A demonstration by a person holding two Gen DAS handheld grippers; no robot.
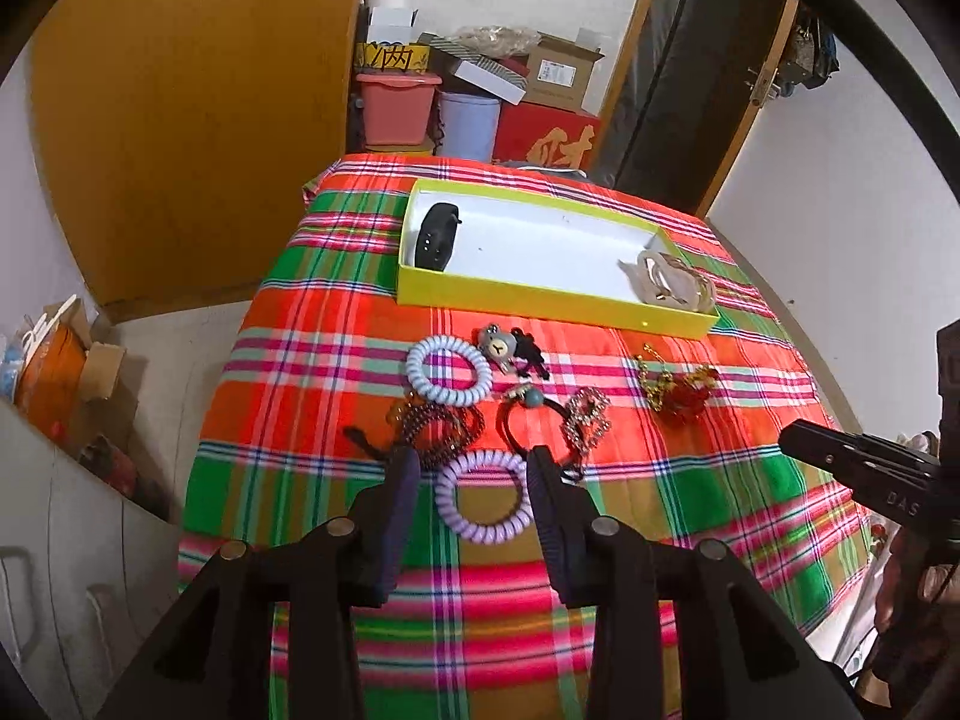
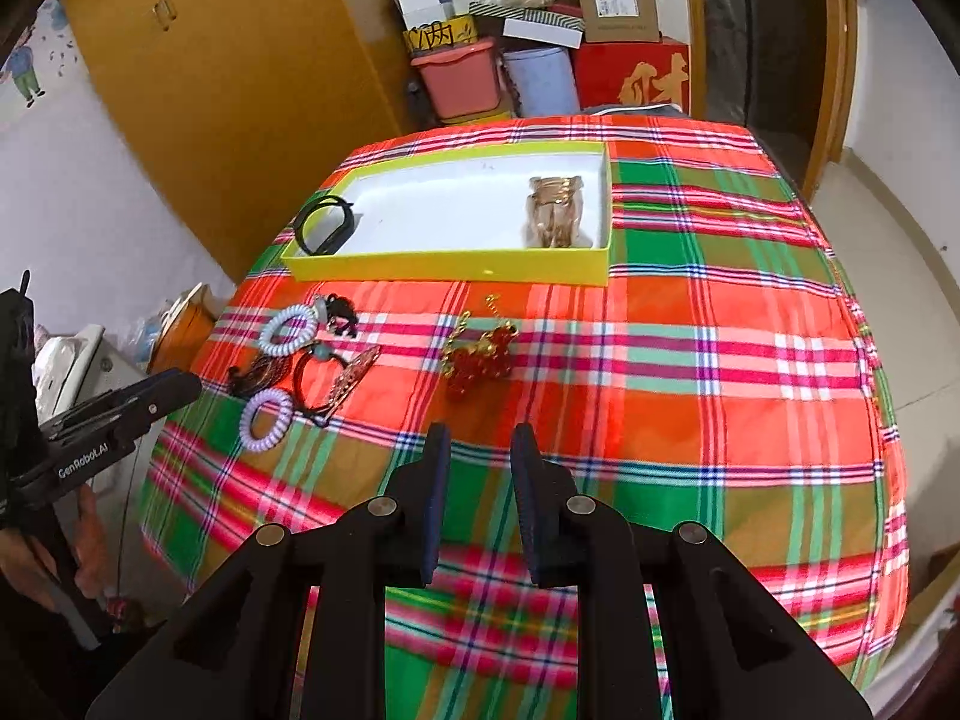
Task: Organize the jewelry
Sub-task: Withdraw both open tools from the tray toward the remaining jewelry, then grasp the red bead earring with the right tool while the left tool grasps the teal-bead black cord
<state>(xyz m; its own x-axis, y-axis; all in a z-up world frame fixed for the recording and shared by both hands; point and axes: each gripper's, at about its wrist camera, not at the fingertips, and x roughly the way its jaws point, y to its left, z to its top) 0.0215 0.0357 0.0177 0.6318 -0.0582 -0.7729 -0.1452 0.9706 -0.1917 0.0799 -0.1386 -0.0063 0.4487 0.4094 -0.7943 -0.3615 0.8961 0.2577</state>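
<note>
A yellow box (image 1: 540, 297) with a white floor sits at the far side of the plaid table; it holds a black band (image 1: 437, 237) at its left end and gold bangles (image 1: 669, 279) at its right end. The box shows in the right wrist view (image 2: 444, 269) too. Loose pieces lie in front of it: a pale blue coil tie (image 1: 449, 371), a bear charm (image 1: 498, 348), a dark bead bracelet (image 1: 441, 429), a purple coil tie (image 1: 483, 495) and a red and gold chain (image 1: 678, 393). My left gripper (image 1: 474, 462) is open, its fingers on either side of the purple coil tie. My right gripper (image 2: 480, 441) is open and empty over bare cloth, short of the red and gold chain (image 2: 480, 354).
Behind the table stand a pink bin (image 1: 396, 108), a blue bucket (image 1: 468, 120), a red carton (image 1: 549, 138) and cardboard boxes. A wooden wardrobe (image 1: 198, 120) stands at the left, a doorway at the right. White furniture (image 1: 60, 540) stands below the table's left edge.
</note>
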